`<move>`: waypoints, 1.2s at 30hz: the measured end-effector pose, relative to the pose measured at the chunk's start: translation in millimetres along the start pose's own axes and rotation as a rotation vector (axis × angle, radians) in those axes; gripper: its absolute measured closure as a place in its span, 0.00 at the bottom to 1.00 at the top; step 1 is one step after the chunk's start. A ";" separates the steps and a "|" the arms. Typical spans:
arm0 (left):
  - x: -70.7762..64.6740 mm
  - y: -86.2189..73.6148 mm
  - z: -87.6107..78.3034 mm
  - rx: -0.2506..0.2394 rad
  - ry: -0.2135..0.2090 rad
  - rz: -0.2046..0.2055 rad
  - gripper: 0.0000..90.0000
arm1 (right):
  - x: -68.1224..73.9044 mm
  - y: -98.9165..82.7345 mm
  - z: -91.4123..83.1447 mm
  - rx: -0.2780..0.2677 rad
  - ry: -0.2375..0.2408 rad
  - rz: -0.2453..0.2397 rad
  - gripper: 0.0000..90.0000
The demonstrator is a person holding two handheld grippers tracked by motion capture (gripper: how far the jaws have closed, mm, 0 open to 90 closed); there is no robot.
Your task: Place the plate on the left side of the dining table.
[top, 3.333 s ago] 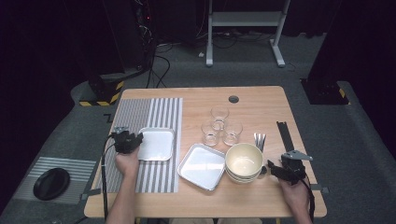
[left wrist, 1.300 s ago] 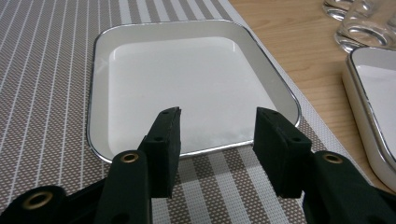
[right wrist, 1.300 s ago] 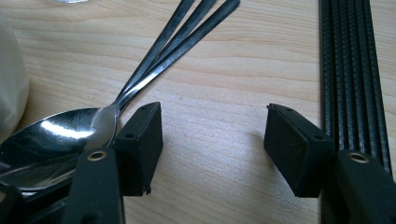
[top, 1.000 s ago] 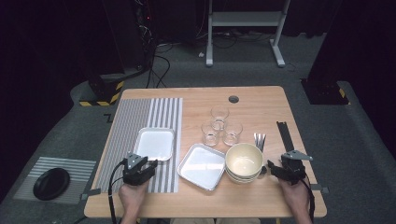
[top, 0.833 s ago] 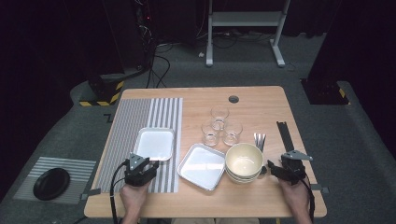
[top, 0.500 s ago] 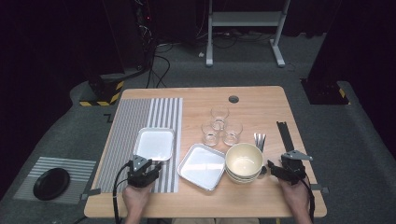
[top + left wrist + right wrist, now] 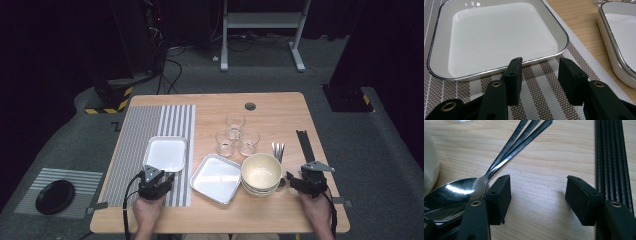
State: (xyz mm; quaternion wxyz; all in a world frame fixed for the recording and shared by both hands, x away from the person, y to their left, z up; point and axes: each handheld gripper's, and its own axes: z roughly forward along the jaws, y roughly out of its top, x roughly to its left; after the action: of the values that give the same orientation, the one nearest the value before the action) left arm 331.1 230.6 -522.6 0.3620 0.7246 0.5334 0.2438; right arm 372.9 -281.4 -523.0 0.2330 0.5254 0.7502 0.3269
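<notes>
Just ahead of your left gripper point(image 7: 539, 80): tray point(image 7: 499, 40) on striped mat point(image 7: 544, 87); second tray point(image 7: 621, 45) to its right. Spoons point(image 7: 499, 167) left of your right gripper point(image 7: 537, 197), black strips point(image 7: 611, 157) right.

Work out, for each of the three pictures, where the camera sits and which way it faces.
High view: above the person's side, looking forward and down on the table; forearms, left gripper, right gripper.
Left gripper view: rides its open jaws, facing the placemat's square tray.
Right gripper view: rides its open jaws, facing spoons.
Shared: tray and spoons appear from above.

2nd tray point(image 7: 621, 50) cut off at right edge; spoon bowls point(image 7: 449, 195) partly behind claw.
</notes>
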 end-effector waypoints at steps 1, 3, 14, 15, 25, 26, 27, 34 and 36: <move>0.0 0.3 0.4 -0.001 0.002 -0.001 0.61 | 0.0 0.0 0.0 0.000 0.000 0.000 0.41; 1.2 1.3 1.1 -0.001 0.004 0.016 0.61 | 0.0 0.0 0.0 0.000 0.000 0.000 0.41; 3.3 -0.4 4.1 0.011 0.011 -0.004 0.60 | 0.0 0.0 0.0 0.000 0.000 0.000 0.41; 3.4 -0.3 4.2 0.008 0.012 -0.004 0.60 | 0.0 0.0 0.0 0.000 0.000 0.001 0.41; -0.2 1.7 7.8 0.020 0.034 0.035 0.56 | -0.2 0.1 0.1 0.000 0.002 0.001 0.41; -2.7 1.6 8.5 0.034 0.041 0.018 0.55 | -0.1 0.1 0.1 0.001 0.002 0.003 0.41; -3.5 1.9 9.8 0.039 0.042 0.019 0.53 | -0.2 0.2 0.1 0.000 0.002 0.002 0.41; -1.9 2.3 10.1 0.051 0.044 0.018 0.50 | -0.2 0.1 0.0 0.001 0.002 0.002 0.41; -2.0 2.3 10.1 0.053 0.041 0.017 0.49 | -0.3 0.0 0.0 0.001 0.003 0.002 0.41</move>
State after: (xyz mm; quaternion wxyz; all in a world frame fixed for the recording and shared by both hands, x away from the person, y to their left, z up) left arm 339.3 225.6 -527.0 0.3297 0.7332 0.5408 0.2474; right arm 373.0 -281.6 -523.0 0.2313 0.5260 0.7500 0.3276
